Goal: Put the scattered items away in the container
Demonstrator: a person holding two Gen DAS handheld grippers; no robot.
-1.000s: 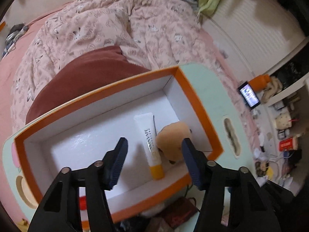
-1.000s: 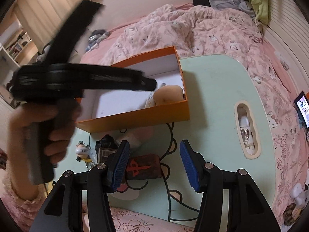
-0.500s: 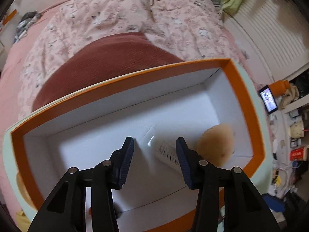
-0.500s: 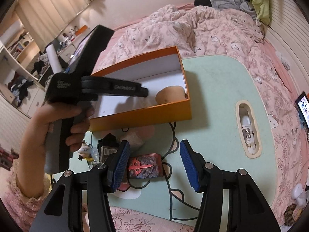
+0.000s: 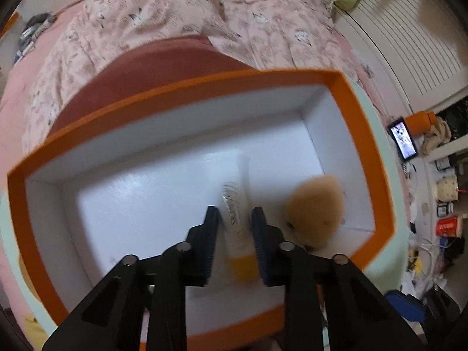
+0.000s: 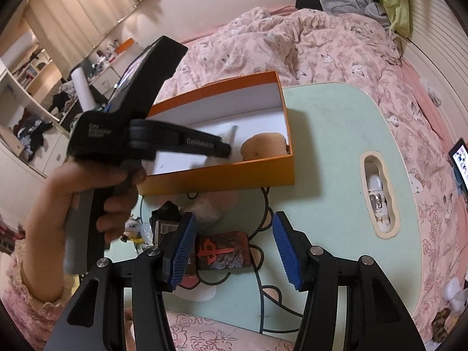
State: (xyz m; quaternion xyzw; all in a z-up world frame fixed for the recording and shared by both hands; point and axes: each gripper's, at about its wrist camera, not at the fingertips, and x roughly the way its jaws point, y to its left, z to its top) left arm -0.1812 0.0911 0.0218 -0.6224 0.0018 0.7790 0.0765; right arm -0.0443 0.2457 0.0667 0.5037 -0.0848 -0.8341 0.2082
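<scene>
Reaching into the orange box [image 5: 362, 134], L gripper [image 5: 233, 219] has jaws narrowed round white tube w/ yellow cap [image 5: 237, 222], contact unclear. Tan plush [image 5: 314, 204] sits right of it. R gripper [image 6: 231, 248] spread wide, holding nothing, over dark red pouch [image 6: 223, 251] near table's [image 6: 336, 158] front edge.
</scene>
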